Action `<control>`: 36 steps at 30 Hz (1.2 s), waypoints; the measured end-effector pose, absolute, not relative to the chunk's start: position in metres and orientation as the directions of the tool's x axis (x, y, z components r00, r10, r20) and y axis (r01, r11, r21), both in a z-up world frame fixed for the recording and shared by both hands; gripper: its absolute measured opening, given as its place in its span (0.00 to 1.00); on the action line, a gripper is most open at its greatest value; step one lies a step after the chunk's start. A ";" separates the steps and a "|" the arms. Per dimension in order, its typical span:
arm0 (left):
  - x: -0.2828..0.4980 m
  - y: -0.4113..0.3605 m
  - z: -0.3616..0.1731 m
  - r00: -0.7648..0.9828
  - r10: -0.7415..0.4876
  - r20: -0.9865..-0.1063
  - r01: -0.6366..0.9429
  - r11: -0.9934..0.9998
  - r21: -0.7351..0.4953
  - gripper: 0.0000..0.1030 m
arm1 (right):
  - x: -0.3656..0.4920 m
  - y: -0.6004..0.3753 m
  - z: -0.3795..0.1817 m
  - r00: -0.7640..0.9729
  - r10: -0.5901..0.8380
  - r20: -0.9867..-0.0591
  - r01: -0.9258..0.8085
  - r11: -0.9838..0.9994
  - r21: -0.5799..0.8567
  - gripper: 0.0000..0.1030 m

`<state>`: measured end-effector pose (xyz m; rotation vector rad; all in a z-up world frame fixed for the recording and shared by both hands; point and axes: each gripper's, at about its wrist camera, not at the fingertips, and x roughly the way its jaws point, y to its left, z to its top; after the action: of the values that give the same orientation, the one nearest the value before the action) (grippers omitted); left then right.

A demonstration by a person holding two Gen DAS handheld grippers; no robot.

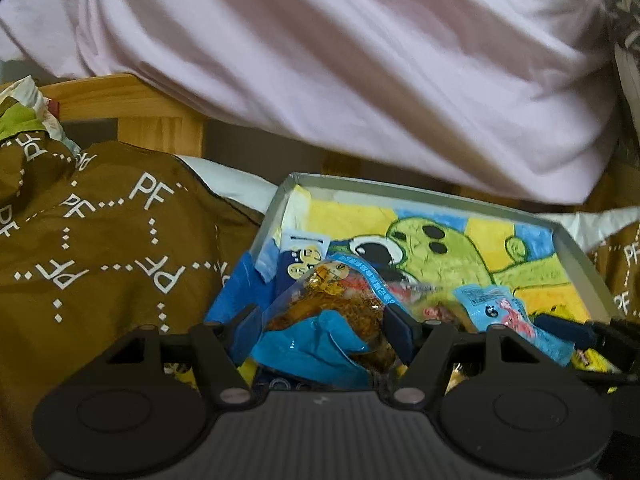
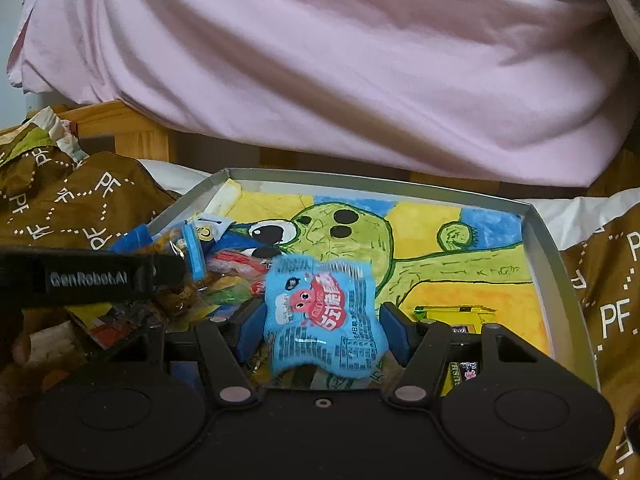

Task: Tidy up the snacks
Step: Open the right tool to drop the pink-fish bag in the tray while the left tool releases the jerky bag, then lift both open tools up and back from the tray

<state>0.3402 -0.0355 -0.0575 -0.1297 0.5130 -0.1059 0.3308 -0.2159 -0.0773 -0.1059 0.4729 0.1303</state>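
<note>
My left gripper (image 1: 325,322) is shut on a clear packet with blue edges and a brown snack inside (image 1: 340,308), held over the left end of a shallow grey-rimmed box (image 1: 582,268). In the right wrist view this left gripper (image 2: 176,266) reaches in from the left with the packet's blue edge (image 2: 195,254) at its tip. My right gripper (image 2: 322,330) is shut on a light-blue packet with a red cartoon (image 2: 324,316), lifted above the box (image 2: 540,248). The left wrist view shows that light-blue packet (image 1: 504,312) at the lower right.
The box bottom bears a green cartoon drawing on yellow and blue. Several loose packets (image 2: 228,280) pile at its near left, and a yellow one (image 2: 456,312) lies at the near right. Brown "PF" cloth (image 1: 100,240) surrounds the box. A person's pink shirt (image 2: 320,60) hangs over the far side.
</note>
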 end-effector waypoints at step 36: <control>0.222 -0.003 0.039 0.965 -0.039 -0.258 -0.015 0.979 -0.203 1.00 | 0.227 -0.241 0.022 0.975 0.057 -0.215 -0.053 0.998 0.026 0.99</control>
<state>0.2215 -0.0031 0.0385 -0.2055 0.2645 -0.0120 0.2271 -0.2413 0.0223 0.0203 0.2173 0.0556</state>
